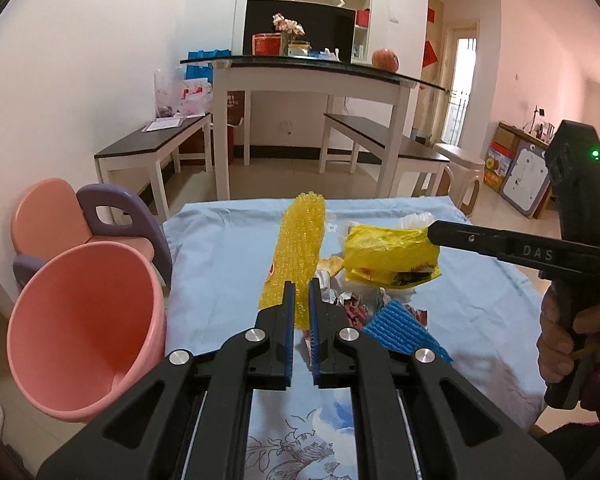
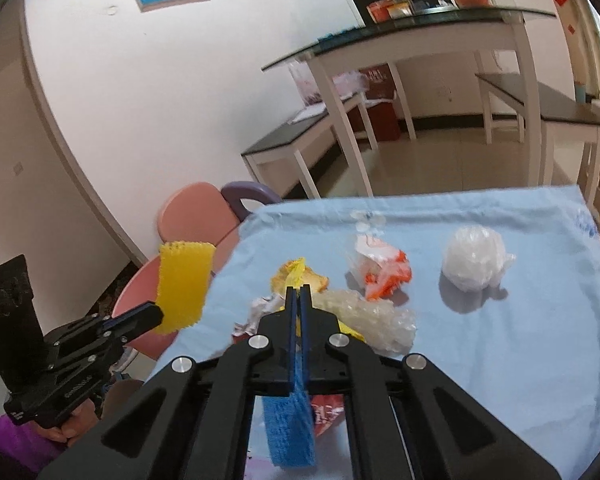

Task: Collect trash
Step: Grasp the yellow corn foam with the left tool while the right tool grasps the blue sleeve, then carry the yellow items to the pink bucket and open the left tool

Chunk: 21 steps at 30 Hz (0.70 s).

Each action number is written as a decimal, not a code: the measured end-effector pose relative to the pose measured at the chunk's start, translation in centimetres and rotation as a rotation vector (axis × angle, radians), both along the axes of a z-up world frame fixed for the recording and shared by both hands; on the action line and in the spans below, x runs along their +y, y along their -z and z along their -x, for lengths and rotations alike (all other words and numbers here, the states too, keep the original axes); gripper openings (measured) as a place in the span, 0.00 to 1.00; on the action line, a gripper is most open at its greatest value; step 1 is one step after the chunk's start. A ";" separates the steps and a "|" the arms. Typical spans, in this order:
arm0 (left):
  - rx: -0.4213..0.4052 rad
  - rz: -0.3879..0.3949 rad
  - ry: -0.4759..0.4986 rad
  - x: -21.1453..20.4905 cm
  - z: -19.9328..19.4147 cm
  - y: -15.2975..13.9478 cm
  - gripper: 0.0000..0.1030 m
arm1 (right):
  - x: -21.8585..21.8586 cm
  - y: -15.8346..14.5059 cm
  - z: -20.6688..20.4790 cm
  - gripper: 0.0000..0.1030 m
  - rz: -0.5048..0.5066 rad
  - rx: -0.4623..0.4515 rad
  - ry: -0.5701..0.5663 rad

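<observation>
My left gripper [image 1: 302, 286] is shut on a yellow bubble-wrap strip [image 1: 300, 256] and holds it up over the left part of the blue-clothed table [image 1: 220, 248]; it shows in the right wrist view [image 2: 156, 314] with the strip [image 2: 184, 286] over the pink bin. My right gripper [image 2: 299, 292] is shut on a yellow plastic bag [image 1: 388, 254], of which a corner [image 2: 296, 270] shows at its tips; it shows in the left wrist view [image 1: 430, 234]. The pink bin [image 1: 80, 328] stands left of the table.
On the cloth lie a white crumpled ball [image 2: 474, 258], an orange-white wrapper [image 2: 382, 268], clear bubble wrap [image 2: 372, 318], peel [image 2: 300, 278], foil scraps [image 1: 352, 300] and a blue mesh piece [image 1: 404, 330]. A pink and purple child chair [image 1: 100, 224] stands behind the bin.
</observation>
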<state>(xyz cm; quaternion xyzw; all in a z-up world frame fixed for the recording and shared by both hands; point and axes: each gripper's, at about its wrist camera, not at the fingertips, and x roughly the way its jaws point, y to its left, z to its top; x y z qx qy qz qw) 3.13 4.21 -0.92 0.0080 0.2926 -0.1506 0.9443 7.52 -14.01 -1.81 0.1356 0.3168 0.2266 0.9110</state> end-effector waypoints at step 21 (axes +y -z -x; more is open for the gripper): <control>-0.063 0.052 -0.145 4.0 1.6 -1.6 0.06 | 5.3 -4.1 0.0 0.01 -0.002 -0.104 -0.103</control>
